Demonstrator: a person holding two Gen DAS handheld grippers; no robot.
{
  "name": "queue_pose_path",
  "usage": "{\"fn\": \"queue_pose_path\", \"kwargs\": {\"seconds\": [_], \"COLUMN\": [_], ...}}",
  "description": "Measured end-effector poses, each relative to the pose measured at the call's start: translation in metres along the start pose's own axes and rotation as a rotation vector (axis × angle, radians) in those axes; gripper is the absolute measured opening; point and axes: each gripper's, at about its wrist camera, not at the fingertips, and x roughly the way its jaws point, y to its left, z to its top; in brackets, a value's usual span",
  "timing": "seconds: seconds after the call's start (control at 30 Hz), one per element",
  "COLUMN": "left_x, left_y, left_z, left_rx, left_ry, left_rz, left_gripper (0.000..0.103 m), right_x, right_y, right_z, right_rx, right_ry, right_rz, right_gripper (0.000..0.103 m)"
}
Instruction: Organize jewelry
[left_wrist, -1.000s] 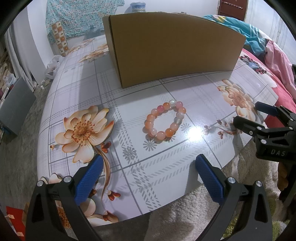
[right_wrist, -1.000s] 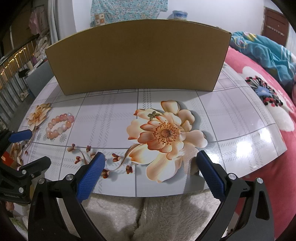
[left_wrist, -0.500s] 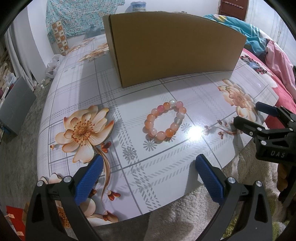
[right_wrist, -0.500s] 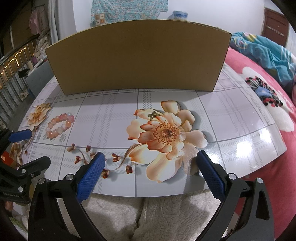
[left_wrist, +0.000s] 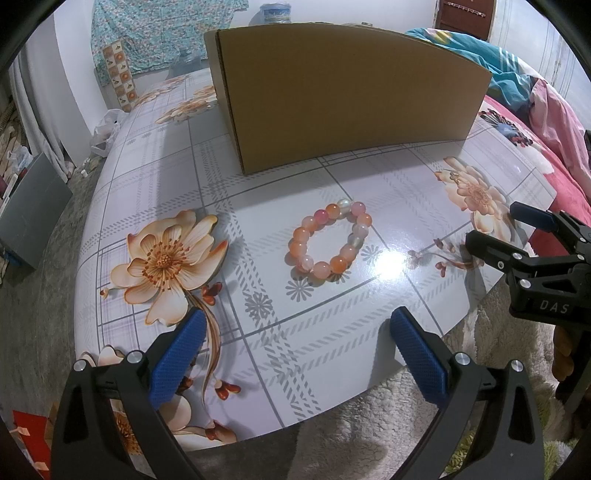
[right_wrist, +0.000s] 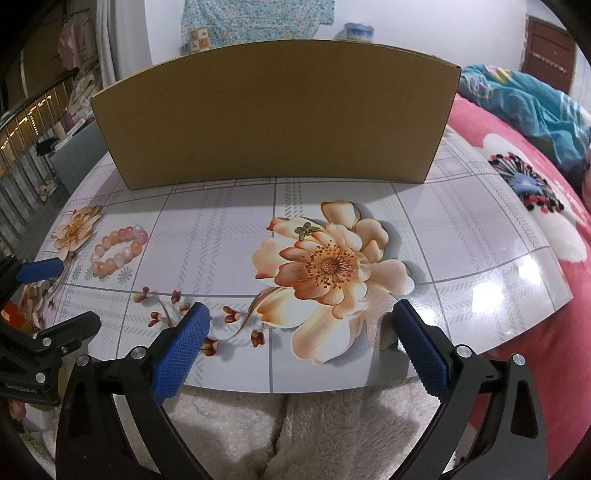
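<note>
An orange and pink bead bracelet (left_wrist: 330, 240) lies flat on the flowered table, straight ahead of my left gripper (left_wrist: 295, 326), which is open and empty near the front edge. The bracelet also shows at the far left of the right wrist view (right_wrist: 119, 246). A small bronze butterfly charm (right_wrist: 306, 231) lies on the big printed flower ahead of my right gripper (right_wrist: 301, 323), which is open and empty. A cardboard box (left_wrist: 343, 88) stands behind the bracelet; its inside is hidden. The right gripper shows at the right edge of the left wrist view (left_wrist: 506, 230).
The table top (right_wrist: 480, 236) ends just below both grippers, with white fleece under the edge. A red bed with blue and pink bedding (right_wrist: 524, 122) lies to the right. A grey box (left_wrist: 29, 210) stands on the floor at the left.
</note>
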Motion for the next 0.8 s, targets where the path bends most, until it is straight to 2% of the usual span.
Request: {"fn": "queue_pose_path", "kwargs": {"seconds": [0.8], "left_x": [0.0003], "left_y": [0.0], "left_z": [0.0007], "left_rx": [0.0], "left_ry": [0.003], "left_rz": [0.0], "left_gripper": [0.098], "right_x": [0.0006], "right_y": [-0.0007], "right_z": [0.0003], "right_rx": [-0.002], "right_ry": [0.0], "right_rz": [-0.001], "right_gripper": [0.095]}}
